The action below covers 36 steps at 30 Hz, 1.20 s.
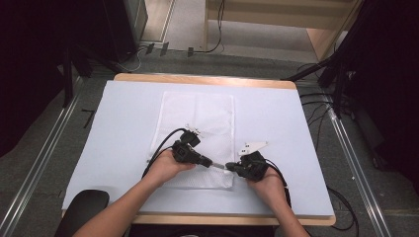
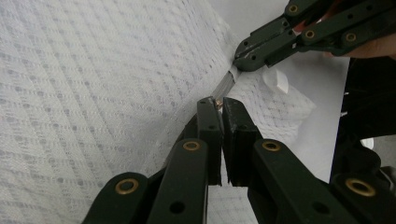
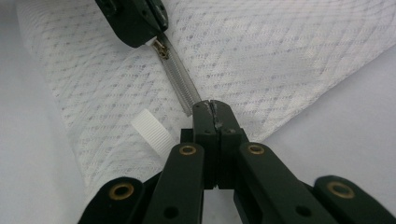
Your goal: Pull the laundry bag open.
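White mesh bag (image 1: 197, 138) flat on table (image 1: 276, 128), zipper (image 3: 180, 84) along near edge. Left gripper (image 2: 219, 105) clamped on zipper pull (image 3: 161, 46); right gripper (image 3: 211, 106) pinched shut on zipper end. Keep right anchoring taut; draw left straight along teeth, low, no lifting.

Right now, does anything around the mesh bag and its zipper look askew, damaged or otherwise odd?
Nothing looks damaged. The white mesh bag lies flat on the table, only its near corner is lifted where the right gripper pinches the zipper end and the left gripper pinches the slider.
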### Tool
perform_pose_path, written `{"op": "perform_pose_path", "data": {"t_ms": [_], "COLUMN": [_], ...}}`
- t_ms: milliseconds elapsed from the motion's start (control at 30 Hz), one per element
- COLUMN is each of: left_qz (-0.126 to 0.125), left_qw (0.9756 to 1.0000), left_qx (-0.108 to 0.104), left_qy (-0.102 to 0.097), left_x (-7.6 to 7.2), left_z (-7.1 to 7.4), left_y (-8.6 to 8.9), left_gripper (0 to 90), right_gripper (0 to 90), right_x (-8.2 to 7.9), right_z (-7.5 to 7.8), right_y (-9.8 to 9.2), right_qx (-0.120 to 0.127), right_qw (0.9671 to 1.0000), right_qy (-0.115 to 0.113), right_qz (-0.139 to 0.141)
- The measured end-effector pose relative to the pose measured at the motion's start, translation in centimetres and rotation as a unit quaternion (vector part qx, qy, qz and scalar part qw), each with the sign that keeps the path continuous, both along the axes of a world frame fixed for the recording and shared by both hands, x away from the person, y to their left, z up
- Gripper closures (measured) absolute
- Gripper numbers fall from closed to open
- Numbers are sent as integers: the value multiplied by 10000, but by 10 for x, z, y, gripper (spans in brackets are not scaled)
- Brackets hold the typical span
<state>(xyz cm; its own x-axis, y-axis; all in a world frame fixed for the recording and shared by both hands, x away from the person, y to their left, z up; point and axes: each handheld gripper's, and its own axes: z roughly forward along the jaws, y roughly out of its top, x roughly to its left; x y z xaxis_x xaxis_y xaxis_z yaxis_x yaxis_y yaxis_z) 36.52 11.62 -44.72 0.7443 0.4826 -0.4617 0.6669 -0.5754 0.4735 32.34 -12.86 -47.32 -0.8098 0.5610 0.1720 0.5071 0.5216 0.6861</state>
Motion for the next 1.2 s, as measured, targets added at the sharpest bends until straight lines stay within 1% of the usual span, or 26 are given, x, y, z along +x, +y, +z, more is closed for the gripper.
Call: {"op": "perform_pose_path", "data": {"t_ms": [33,67,100,133,233,333,367,400,467,500,533,600,667,700,767,800,833,867,900,933,967,1000,1033,1067,1133,1200], "left_qz": [9,0,20,29,19,29,62,91,93,86,89,113,126,120,148,96,100,91,112,136,123,157,124,172,166,216], "left_qw": [10000,10000,10000,10000,9999,9999,9999,9998,9998,9998,9998,9998,9998,9998,9997,9997,9997,9996,9996,9996,9996,9996,9996,9995,9995,9994], "left_qx": [10,44,29,22,61,91,76,123,115,123,111,154,154,124,161,201,193,249,244,232,233,196,258,255,272,274], "left_qy": [-8,0,14,84,120,83,110,104,144,98,124,87,91,124,89,88,79,76,59,101,80,86,64,45,37,24], "left_x": [-1,-1,-1,-1,-1,-1,-1,-1,-1,0,0,-1,-1,-1,-2,-2,-2,-2,-3,-2,-2,-2,-2,-3,-2,-1], "left_z": [0,0,0,-1,-1,0,0,0,-1,-1,0,1,2,2,2,2,1,1,1,2,2,2,2,3,4,6], "left_y": [0,0,0,0,1,2,2,3,5,6,6,8,11,12,11,11,12,12,12,13,14,15,15,15,19,24], "left_gripper": [880,881,880,880,881,881,881,882,881,881,882,881,881,881,881,881,881,881,882,881,882,882,882,882,882,882], "right_gripper": [900,900,900,900,900,900,900,900,900,900,900,900,900,900,900,900,900,900,900,900,900,900,900,900,900,900], "right_x": [1,1,1,1,1,2,3,3,3,3,3,3,4,4,4,4,4,4,4,4,4,4,4,4,4,4], "right_z": [0,0,0,0,0,1,1,1,1,1,1,1,1,1,1,1,1,1,1,1,1,1,1,1,1,1], "right_y": [0,0,0,0,0,2,2,2,3,3,3,4,4,4,5,5,5,5,5,5,5,5,6,6,6,6], "right_qx": [0,3,6,10,9,-9,-9,-3,-1,1,0,-5,-10,3,7,-4,-5,4,0,7,1,-1,5,-11,-38,-24], "right_qw": [10000,10000,10000,10000,10000,10000,9999,9999,9999,9999,9999,9999,9999,9999,9999,9999,9999,9998,9998,9998,9998,9998,9998,9998,9998,9998], "right_qy": [-39,-15,6,3,54,63,68,75,73,71,72,77,60,60,69,63,61,67,64,67,54,60,67,70,64,79], "right_qz": [35,43,37,57,47,68,88,84,96,100,106,107,134,137,146,153,158,160,171,170,180,183,175,172,159,168]}}
